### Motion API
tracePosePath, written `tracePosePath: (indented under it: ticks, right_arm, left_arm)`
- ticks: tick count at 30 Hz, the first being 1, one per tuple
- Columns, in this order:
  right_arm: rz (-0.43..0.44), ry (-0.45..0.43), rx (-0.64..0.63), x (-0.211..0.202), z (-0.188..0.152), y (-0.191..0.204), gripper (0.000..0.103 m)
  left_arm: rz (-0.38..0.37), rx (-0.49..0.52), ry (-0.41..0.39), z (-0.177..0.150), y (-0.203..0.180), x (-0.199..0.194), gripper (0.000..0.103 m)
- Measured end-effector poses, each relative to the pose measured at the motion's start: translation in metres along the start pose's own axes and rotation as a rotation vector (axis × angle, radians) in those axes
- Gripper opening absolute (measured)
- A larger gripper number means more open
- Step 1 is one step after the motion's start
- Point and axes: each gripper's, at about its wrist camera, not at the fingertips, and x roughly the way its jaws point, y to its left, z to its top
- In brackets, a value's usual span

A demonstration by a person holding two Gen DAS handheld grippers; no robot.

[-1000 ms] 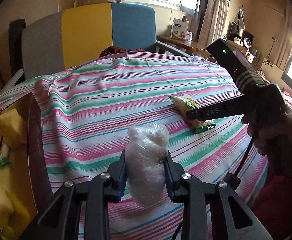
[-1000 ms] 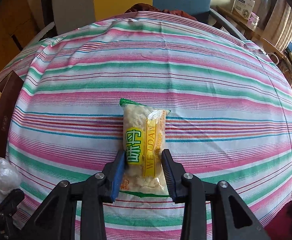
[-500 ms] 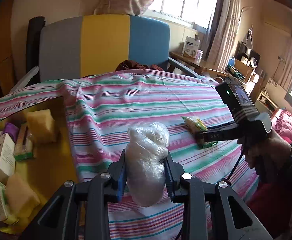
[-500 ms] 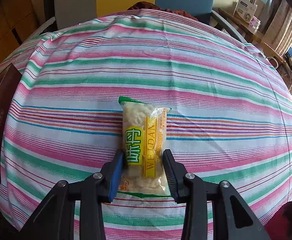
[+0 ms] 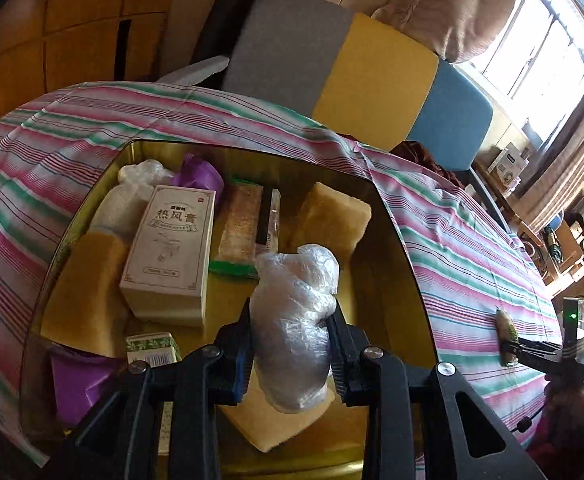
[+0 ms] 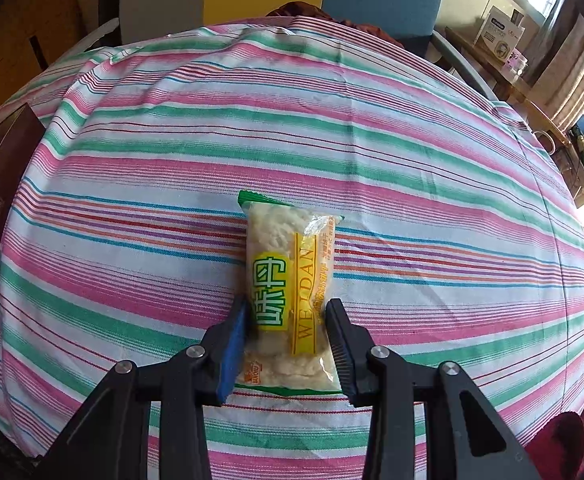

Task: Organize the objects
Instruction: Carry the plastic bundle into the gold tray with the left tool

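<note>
Since a second ago the left gripper (image 5: 290,344) has been carried from over the striped tablecloth (image 6: 332,128) to above the open box (image 5: 396,280), its jaws clamped on a crumpled clear plastic bundle (image 5: 292,320). Inside the box a white carton (image 5: 168,248) printed with Chinese characters is seen among yellow sponges — its smaller print cannot be read. The right gripper (image 6: 286,344) is closed on a snack packet (image 6: 288,292) lettered "WEIDAN", which lies on the cloth — well apart from the box.

Left hand-held gripper (image 5: 290,354) clamps a bundle, angled downward; right hand-held gripper (image 6: 286,344) pinches a packet, pointing steeply down.
</note>
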Motion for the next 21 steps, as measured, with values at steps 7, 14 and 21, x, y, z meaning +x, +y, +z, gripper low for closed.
tracePosePath:
  ticks: [7, 14, 21]
  right_arm:
    - [-0.005, 0.001, -0.011, -0.002, -0.001, 0.001, 0.040]
    - [-0.006, 0.001, -0.021, -0.003, -0.002, 0.002, 0.040]
    - [-0.010, 0.001, -0.026, -0.002, 0.000, 0.001, 0.040]
  left_arm:
    - [0.074, 0.071, 0.014, 0.019, -0.013, 0.030, 0.033]
    - [0.151, 0.070, 0.063, 0.027, -0.005, 0.053, 0.045]
    - [0.184, 0.106, 0.011, 0.021, -0.008, 0.039, 0.050]
